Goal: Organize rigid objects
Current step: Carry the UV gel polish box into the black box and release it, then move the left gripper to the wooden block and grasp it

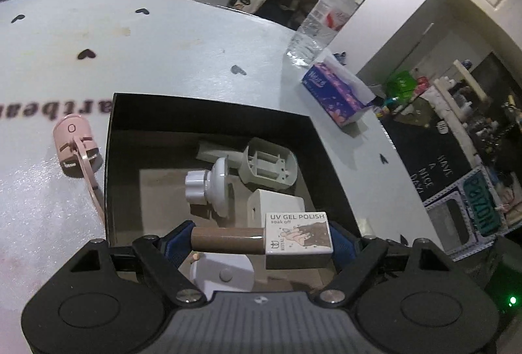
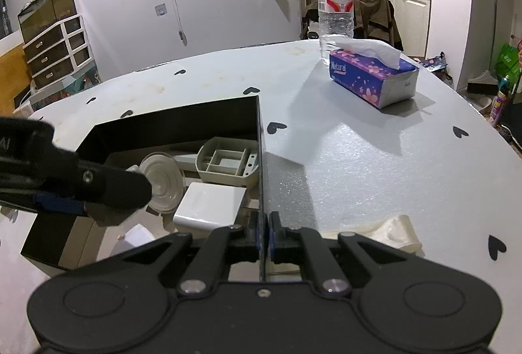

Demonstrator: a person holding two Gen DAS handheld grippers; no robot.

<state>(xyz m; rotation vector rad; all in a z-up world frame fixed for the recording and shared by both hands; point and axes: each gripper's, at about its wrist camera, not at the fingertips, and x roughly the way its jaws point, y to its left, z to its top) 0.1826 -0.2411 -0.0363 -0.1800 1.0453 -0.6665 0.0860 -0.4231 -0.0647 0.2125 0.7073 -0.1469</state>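
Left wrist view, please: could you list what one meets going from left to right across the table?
Pink eyelash curler → black box → gel polish bottle held over it by the left gripper → purple tissue pack.

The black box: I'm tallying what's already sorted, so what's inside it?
Inside the black box: a white knobbed disc, a grey open-framed shell, a white block and a white piece near the front. The held gel polish bottle covers part of the floor.
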